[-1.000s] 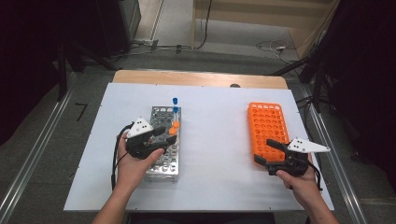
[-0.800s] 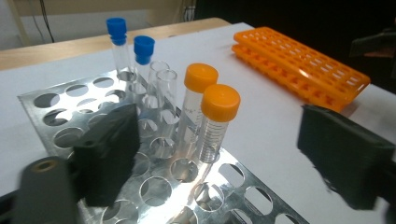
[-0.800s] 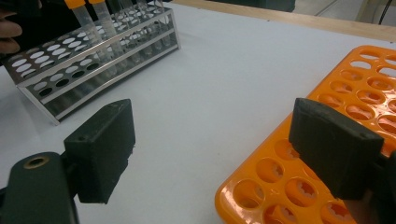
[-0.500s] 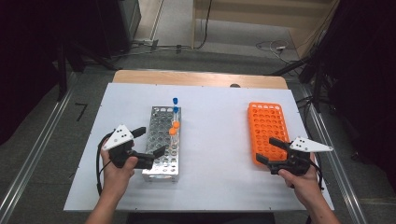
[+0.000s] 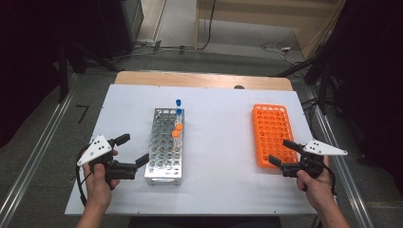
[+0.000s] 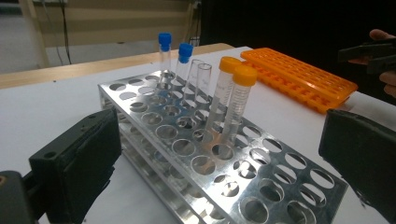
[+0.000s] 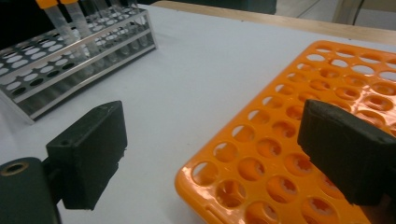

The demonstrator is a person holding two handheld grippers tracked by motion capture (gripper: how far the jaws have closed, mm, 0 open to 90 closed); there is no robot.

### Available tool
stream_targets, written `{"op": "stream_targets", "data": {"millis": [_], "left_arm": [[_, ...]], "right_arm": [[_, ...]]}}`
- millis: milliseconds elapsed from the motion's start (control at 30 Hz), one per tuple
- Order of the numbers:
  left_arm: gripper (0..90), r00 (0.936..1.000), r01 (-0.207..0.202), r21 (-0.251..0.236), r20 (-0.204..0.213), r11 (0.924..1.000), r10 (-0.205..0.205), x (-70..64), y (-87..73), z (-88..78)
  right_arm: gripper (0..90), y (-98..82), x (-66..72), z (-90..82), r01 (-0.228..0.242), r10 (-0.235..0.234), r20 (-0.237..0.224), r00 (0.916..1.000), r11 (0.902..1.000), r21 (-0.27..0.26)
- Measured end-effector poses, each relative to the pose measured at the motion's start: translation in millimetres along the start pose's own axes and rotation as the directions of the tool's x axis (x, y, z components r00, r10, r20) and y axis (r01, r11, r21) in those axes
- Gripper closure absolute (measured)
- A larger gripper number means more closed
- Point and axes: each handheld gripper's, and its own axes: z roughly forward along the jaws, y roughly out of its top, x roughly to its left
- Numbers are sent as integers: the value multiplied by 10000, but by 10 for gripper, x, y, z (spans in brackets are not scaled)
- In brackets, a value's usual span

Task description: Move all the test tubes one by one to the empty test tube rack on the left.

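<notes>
- At the left of the metal rack (image 5: 166, 145), just beside its near corner, we see the left claw (image 5: 132, 151) held in a hand above the white worktop (image 5: 218, 128); its jaws have just been opening, stand wide apart and have nothing between them.
- Along the rack's right-hand row stand the tubes: two blue-capped tubes (image 5: 178, 106) at the far end, then two uncapped clear tubes (image 6: 200, 84), then two orange-capped tubes (image 5: 177, 130) nearer the person.
- From the left gripper view we look across the rack's near end, all tubes upright in their holes, none touched by the black jaws.
- Well to the right of the metal rack lies the orange rack (image 5: 270, 133), its holes bare.
- At the orange rack's near right corner we find the right claw (image 5: 282, 153), jaws just opened wider and spread to either side of that corner, gripping nothing; one jaw hangs over the rack's holes, the other over the worktop.
</notes>
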Motion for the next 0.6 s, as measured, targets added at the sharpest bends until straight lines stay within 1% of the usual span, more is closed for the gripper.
{"op": "stream_targets", "data": {"millis": [67, 133, 200, 267, 333, 400, 533, 600], "left_arm": [[0, 10000, -38, -54, -45, 10000, 38, 32, -21, -50], [0, 10000, -38, -96, -70, 9999, 37, 68, -49, -89], [0, 9999, -44, -88, -103, 10000, 43, 107, -83, -126], [0, 10000, -19, -115, -93, 9999, 17, 140, -110, -159], [0, 9999, -81, -168, -116, 9998, 79, 174, -131, -189], [0, 9999, -12, -274, -127, 9996, 8, 214, -150, -214], [0, 9997, 102, -305, -208, 9995, -108, 268, -195, -237], [0, 9997, 192, -337, -172, 9992, -198, 286, -204, -239]], "right_arm": [[18, -21, -38, -18, -30, 30, 63, 10000, 10000, -10], [17, -35, -70, -38, -46, 47, 133, 9999, 10000, -49], [15, -52, -98, -52, -12, 13, 310, 9995, 10000, -45], [15, -74, -133, -61, -10, 11, 429, 9991, 10000, -2], [15, -106, -170, -66, -4, 0, 491, 9988, 10000, 75], [15, -138, -207, -73, -64, 61, 494, 9988, 10000, 64], [15, -172, -260, -101, -190, 194, 540, 9983, 9998, -97], [15, -186, -272, -111, -193, 202, 570, 9982, 9997, -171]]}}
